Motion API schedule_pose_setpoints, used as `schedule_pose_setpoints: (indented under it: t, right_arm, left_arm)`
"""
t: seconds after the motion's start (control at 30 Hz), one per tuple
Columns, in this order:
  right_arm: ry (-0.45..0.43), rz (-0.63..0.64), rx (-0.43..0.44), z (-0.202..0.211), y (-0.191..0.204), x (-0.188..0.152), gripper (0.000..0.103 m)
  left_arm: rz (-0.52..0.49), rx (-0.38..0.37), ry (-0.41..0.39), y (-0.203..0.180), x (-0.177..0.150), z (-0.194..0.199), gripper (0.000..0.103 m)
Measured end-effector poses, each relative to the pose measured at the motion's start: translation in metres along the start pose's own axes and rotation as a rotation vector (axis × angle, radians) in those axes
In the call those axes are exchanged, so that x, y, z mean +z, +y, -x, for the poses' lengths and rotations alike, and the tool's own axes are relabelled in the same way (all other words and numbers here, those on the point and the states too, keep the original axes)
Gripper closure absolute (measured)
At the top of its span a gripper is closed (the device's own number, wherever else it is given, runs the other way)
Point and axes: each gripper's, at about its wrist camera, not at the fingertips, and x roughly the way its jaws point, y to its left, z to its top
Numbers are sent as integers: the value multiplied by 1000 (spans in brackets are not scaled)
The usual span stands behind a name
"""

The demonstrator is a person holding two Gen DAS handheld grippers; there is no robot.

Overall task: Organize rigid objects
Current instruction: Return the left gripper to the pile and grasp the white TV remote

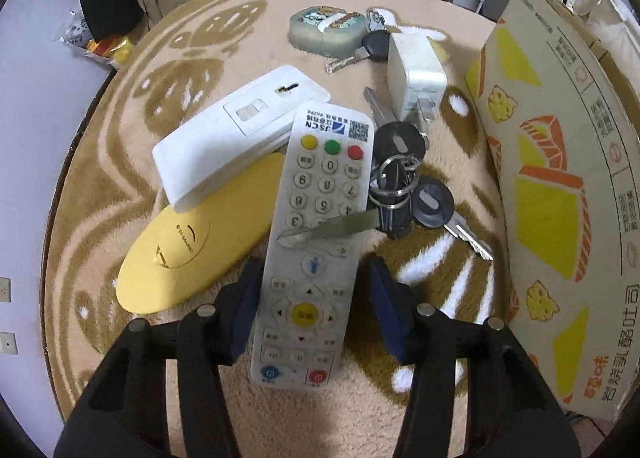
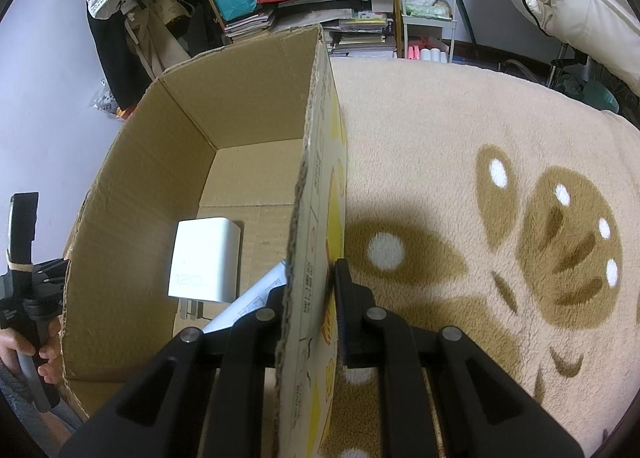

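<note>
A white remote control point(image 1: 320, 218) lies on the beige patterned rug point(image 1: 120, 186), with one key point(image 1: 328, 228) of a key bunch point(image 1: 400, 186) resting across it. My left gripper point(image 1: 313, 270) points down with its jaws on either side of the remote's lower half. The left pad point(image 1: 244, 310) is at the remote's edge, and a gap shows before the right pad point(image 1: 384, 310). My right gripper point(image 2: 310, 286) is shut on the side wall of the cardboard box point(image 2: 308, 186). A white charger point(image 2: 204, 262) and a white packet point(image 2: 248, 306) lie inside the box.
Under and beside the remote are a white case point(image 1: 236, 134) and a yellow oval case point(image 1: 196, 242). Farther back sit another white charger point(image 1: 416, 74), a black-headed key point(image 1: 360, 52) and a grey-green tin point(image 1: 328, 30). The box point(image 1: 560, 178) stands at the right. Shelves and clothes fill the background.
</note>
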Motion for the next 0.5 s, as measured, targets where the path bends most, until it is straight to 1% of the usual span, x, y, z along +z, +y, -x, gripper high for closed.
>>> schedule_pose_setpoints:
  t: [0.07, 0.13, 0.2, 0.33, 0.43, 0.5]
  right_arm:
    - [0, 0, 0, 0, 1, 0, 89]
    - [0, 0, 0, -1, 0, -1, 89]
    - [1, 1, -1, -1, 0, -1, 89]
    - [1, 0, 0, -1, 0, -1, 89]
    - [1, 0, 0, -1, 0, 0, 89]
    - [1, 1, 0, -1, 0, 0, 89]
  left_arm:
    - [16, -7, -3, 2, 2, -1, 52]
    - [32, -10, -9, 3, 4, -2, 49]
    - [29, -9, -15, 2, 4, -4, 48]
    - [23, -2, -30, 0, 6, -8, 42]
    - [63, -28, -47, 2, 6, -9, 39]
    - [71, -40, -57, 3, 5, -9, 39]
